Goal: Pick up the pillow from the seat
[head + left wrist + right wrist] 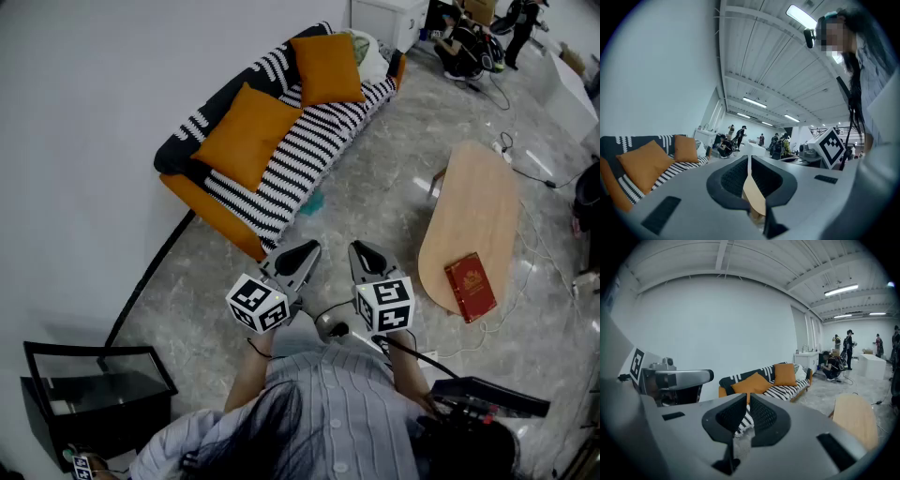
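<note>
While the striped sofa seat stood along the wall well ahead of the person, nothing on it had been touched. To its right was the oval wooden tabletop, carrying a red book near its close end.

Two orange pillows were on the sofa. The nearer pillow leaned against the backrest over the seat's near half, and the second pillow was propped the same way further along. Both were well apart from the person.

The left tongs and the right tongs were held side by side in front of the person, over the floor short of the sofa. Each pair was closed on itself with nothing between the jaws.

The pillow looked plump, light and soft, with a matte cloth cover that should not slip. It would likely sag and fold under a narrow pinch rather than hold its shape. A corner or a free upper edge seemed the best hold, because the cloth there bunches thin enough for the jaws. Pinching the full middle would probably be too thick. The nearer pillow's top corner, clear of the backrest, looked the easiest to reach.
</note>
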Available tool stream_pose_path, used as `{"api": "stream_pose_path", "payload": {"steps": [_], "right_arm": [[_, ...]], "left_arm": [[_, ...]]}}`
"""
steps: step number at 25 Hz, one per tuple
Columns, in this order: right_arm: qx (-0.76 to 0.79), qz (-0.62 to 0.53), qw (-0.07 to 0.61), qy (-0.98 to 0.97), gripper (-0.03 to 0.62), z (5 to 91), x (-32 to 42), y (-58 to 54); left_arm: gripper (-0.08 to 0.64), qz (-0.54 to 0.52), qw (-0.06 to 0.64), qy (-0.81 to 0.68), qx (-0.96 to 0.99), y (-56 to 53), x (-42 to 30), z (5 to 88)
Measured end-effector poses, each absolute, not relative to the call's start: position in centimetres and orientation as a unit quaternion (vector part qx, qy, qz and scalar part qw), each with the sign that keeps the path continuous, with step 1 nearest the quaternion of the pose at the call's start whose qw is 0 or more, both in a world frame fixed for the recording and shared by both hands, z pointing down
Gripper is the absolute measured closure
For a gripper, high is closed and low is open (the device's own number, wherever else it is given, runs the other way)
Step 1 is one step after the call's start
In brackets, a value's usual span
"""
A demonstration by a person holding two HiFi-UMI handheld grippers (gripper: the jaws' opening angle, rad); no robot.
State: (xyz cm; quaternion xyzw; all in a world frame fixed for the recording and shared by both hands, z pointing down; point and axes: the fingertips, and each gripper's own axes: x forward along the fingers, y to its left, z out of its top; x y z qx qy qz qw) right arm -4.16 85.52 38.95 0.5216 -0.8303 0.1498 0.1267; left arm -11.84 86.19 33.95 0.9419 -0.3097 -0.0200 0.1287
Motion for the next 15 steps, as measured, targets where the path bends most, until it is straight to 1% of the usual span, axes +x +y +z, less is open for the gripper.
{"api": "stream_pose_path", "payload": {"steps": [9, 15], "right_arm": [[0.505, 0.140, 0.125, -0.842, 0.558, 38.9, -4.6, 84.3], [0.502, 0.152, 0.134, -0.841, 0.558, 39.5, -5.1, 82.2]], "left_arm": [[0.548, -0.011, 0.125, -0.322, 0.938, 85.2, -11.5, 34.7], [0.548, -0.010, 0.138, -0.320, 0.937, 82.9, -11.8, 35.1]]}}
